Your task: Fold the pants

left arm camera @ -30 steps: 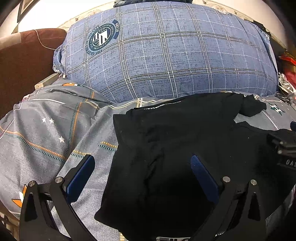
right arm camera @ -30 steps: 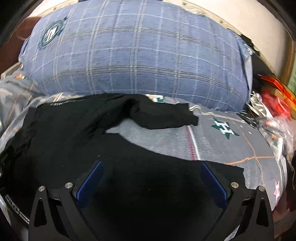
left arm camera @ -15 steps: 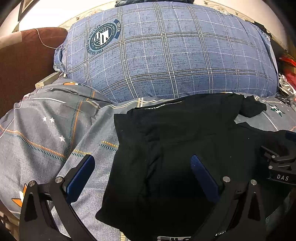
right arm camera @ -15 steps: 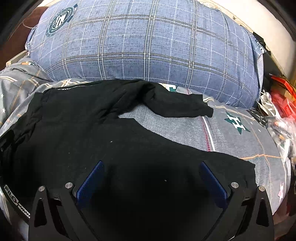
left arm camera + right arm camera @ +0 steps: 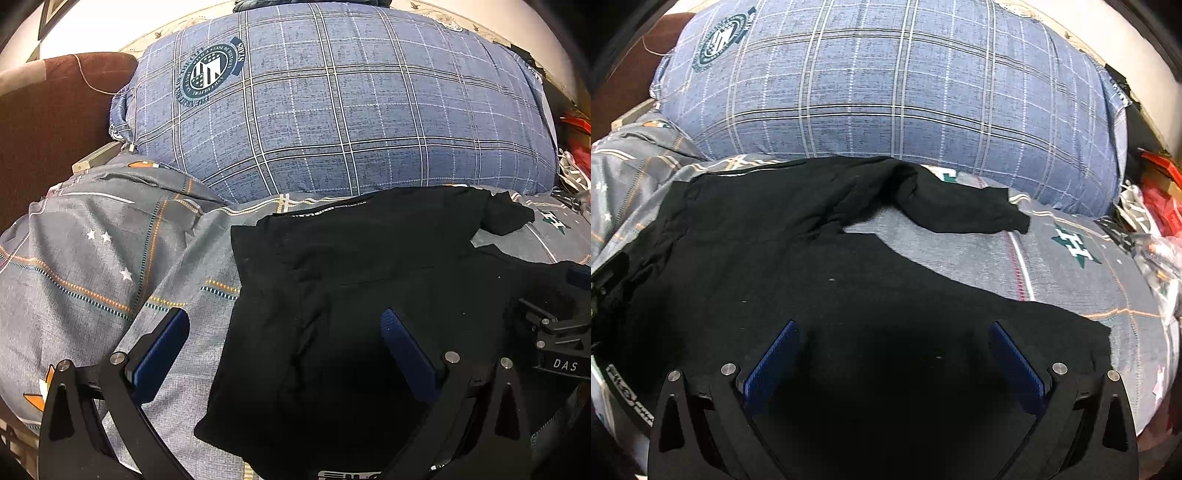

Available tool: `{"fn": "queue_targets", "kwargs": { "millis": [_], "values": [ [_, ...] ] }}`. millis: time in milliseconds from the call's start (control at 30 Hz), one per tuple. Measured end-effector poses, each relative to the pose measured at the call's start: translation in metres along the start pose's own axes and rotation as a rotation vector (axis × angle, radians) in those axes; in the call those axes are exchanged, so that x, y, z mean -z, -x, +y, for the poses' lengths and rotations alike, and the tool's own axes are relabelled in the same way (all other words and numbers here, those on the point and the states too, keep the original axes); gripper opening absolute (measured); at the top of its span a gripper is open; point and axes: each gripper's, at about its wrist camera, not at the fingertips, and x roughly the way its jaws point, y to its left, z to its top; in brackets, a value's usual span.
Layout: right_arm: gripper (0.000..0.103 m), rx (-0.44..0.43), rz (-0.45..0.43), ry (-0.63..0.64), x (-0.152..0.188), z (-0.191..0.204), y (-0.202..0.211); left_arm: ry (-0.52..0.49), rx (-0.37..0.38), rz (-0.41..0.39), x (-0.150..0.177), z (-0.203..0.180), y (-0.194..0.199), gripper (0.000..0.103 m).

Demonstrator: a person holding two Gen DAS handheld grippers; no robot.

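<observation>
Black pants (image 5: 354, 295) lie spread on a grey patterned bedspread (image 5: 92, 266), their waistband to the left and near side. In the right wrist view the pants (image 5: 783, 266) show two legs: the far one bends and ends near the pillow, the near one runs right under my fingers. My left gripper (image 5: 284, 332) hovers open over the pants' left edge, its left finger above the bedspread. My right gripper (image 5: 894, 347) is open above the near leg, nothing held. The right gripper's body (image 5: 557, 339) shows at the left wrist view's right edge.
A large blue plaid pillow (image 5: 332, 110) fills the back of the bed. A dark red cushion (image 5: 48, 118) sits far left. Red packaging and plastic clutter (image 5: 1156, 206) crowd the right side beyond the bedspread (image 5: 1071, 266).
The right gripper has drawn back and risen, so more of both legs shows. The left gripper has held still. The pants have not shifted.
</observation>
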Motion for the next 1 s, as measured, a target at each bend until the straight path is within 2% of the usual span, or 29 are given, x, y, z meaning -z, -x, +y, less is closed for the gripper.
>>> {"fn": "queue_targets", "kwargs": {
  "millis": [1000],
  "values": [
    [0.103,-0.050,0.034,0.020,0.004,0.016,-0.008,0.003,-0.001,0.008,0.003,0.002,-0.002,0.103]
  ]
}}
